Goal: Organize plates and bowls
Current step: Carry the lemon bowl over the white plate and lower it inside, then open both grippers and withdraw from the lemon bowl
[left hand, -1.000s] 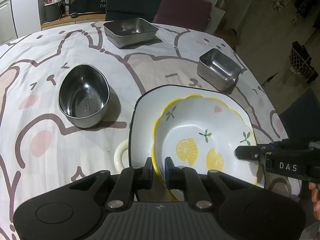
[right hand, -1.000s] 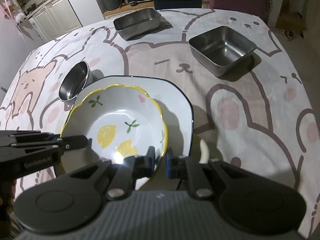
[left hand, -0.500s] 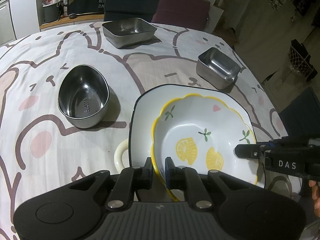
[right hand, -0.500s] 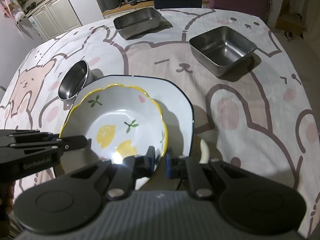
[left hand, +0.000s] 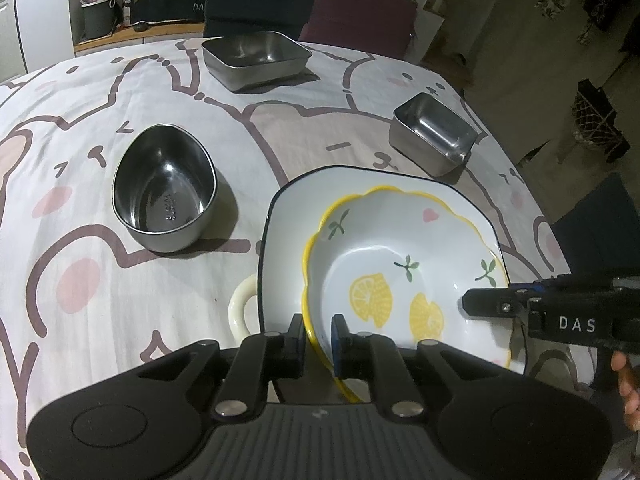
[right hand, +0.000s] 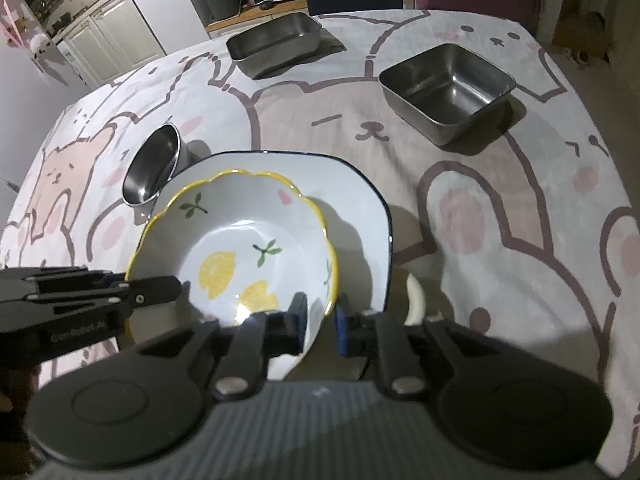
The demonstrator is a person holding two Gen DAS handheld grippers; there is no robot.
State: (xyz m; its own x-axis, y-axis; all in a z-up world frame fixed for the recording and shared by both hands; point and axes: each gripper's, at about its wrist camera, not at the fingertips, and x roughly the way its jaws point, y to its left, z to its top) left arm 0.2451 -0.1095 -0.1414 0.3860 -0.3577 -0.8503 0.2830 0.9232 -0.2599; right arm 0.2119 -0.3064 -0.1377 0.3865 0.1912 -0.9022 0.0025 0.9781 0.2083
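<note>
Lemon-print bowl (left hand: 404, 276), white with a scalloped yellow rim, sits inside a larger white plate (left hand: 296, 216) with a dark blue edge, low and right of centre in the left wrist view. The left gripper (left hand: 318, 338) straddles the bowl's rim at the bowl's 7 o'clock: one finger is outside the wall, the other inside, the jaws narrow, and a small gap shows beside the rim, so the pads do not look pressed on it. The right gripper (right hand: 322, 320) straddles the rim at the bowl's 5 o'clock in its own view; its jaws are opening, with the rim between them and daylight on either side. From the left wrist camera the right gripper reaches in from 3 o'clock, with fingertips of a hand (left hand: 626, 384) behind it. A cream loop handle (left hand: 240, 312) pokes out from under the plate at its 8 o'clock. On the bear-print tablecloth (left hand: 80, 280) stand an oval steel bowl (left hand: 164, 188) at the plate's 10 o'clock, a shallow rectangular steel tray (left hand: 256, 58) at 12 o'clock near the far edge, and a smaller square steel container (left hand: 434, 138) at 1 o'clock, each apart from the others.
</note>
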